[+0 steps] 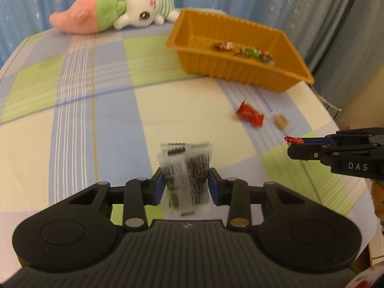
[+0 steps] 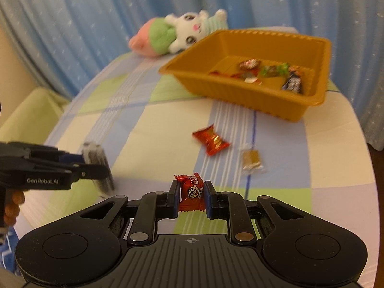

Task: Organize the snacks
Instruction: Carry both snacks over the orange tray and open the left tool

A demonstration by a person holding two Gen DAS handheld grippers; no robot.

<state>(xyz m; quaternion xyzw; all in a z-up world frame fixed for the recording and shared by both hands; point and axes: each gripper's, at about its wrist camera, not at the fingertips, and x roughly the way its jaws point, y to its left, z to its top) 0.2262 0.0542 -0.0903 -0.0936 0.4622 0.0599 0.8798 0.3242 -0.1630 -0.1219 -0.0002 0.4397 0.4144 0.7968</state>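
Blue curtains behind, and a checked bedsheet [image 1: 100, 110] carries it all. Big orange tray [image 2: 240, 100] sits near the far edge, a few sweets already inside. Left gripper [image 1: 186, 184] is clamped on a clear packet [image 1: 186, 172] of dark snack, lifted: light and crinkly, best pinched across its middle. Right gripper [image 2: 192, 195] squeezes a small red candy [image 2: 192, 192], slippery foil. Two more wrapped pieces lie loose near the tray.

Checked bedsheet [image 1: 72, 110] spread in blue, green and cream, blue starred curtain [image 2: 72, 31] hung behind it, warm light cast
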